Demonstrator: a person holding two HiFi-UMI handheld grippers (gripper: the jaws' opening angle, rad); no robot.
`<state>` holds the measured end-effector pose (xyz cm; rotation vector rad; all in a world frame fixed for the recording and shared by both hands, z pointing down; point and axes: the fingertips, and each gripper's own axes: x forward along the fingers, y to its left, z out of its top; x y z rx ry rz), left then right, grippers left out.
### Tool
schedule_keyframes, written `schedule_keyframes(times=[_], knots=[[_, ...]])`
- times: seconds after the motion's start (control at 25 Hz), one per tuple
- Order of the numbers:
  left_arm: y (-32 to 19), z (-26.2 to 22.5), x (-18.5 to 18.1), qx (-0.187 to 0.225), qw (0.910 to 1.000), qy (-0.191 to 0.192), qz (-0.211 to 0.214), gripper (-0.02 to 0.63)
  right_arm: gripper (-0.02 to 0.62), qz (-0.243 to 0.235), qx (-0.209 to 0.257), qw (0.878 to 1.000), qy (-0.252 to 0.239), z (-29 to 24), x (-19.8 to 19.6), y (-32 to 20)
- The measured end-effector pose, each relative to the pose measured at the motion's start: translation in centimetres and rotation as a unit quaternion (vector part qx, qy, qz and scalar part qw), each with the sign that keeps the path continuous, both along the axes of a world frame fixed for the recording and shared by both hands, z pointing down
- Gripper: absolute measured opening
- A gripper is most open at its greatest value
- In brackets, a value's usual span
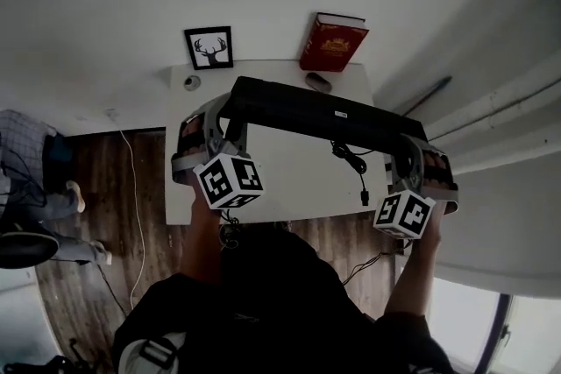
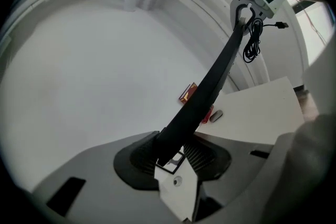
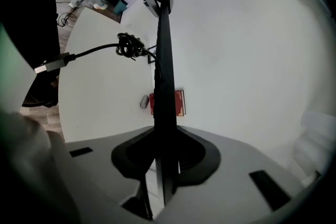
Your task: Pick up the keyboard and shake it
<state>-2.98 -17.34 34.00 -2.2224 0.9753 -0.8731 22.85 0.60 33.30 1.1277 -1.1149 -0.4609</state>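
Two grips, one per end. My left gripper (image 2: 170,153) is part-closed, pads pinching the keyboard (image 2: 210,86) at its 9 o'clock end. My right gripper (image 3: 163,160) is clamped narrower on the 3 o'clock end, w/ nothing else in either. The board hangs in the air between them, edge-on to both sets of jaws, well above the white table (image 1: 280,175). Its cable (image 1: 352,160) dangles off it toward 6 o'clock, plug free.

I'd judge it stiff, fairly light, smooth plastic — thin at the ends, so pads could slip in a hard shake. Holding both ends looks right to me; the cable will prob. whip about.

Farther off, along the table's 12 o'clock edge: a red book (image 1: 333,41), and a framed deer picture (image 1: 209,47) at approx 11.
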Motion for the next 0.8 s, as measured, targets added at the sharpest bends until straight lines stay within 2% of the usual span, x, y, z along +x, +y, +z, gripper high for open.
schedule_keyframes(times=[0.16,0.28,0.4,0.6,0.68,0.8], knots=[[-1.5,-0.2,-6.7,-0.001,0.9979,-0.001,-0.065,0.138,0.095,-0.067,0.001,0.998,0.001,-0.2,-4.5,-5.1],[-1.8,-0.4,-12.4,-0.001,0.9931,-0.010,-0.117,0.138,0.095,-0.117,-0.003,0.993,-0.002,0.1,-8.7,-8.5],[-1.0,-0.7,-19.1,0.002,0.9815,-0.016,-0.191,0.138,0.095,-0.190,0.000,0.982,-0.009,0.5,-14.1,-12.4],[1.3,-3.0,-28.4,0.027,0.9559,-0.032,-0.291,0.138,0.095,-0.285,0.019,0.958,-0.031,0.1,-22.8,-16.7],[2.3,-3.4,-30.9,0.029,0.9467,-0.036,-0.319,0.138,0.095,-0.311,0.022,0.949,-0.036,-0.1,-25.3,-17.4],[3.3,-3.2,-32.4,0.027,0.9414,-0.030,-0.335,0.138,0.095,-0.328,0.024,0.944,-0.033,-0.1,-26.9,-17.6]])
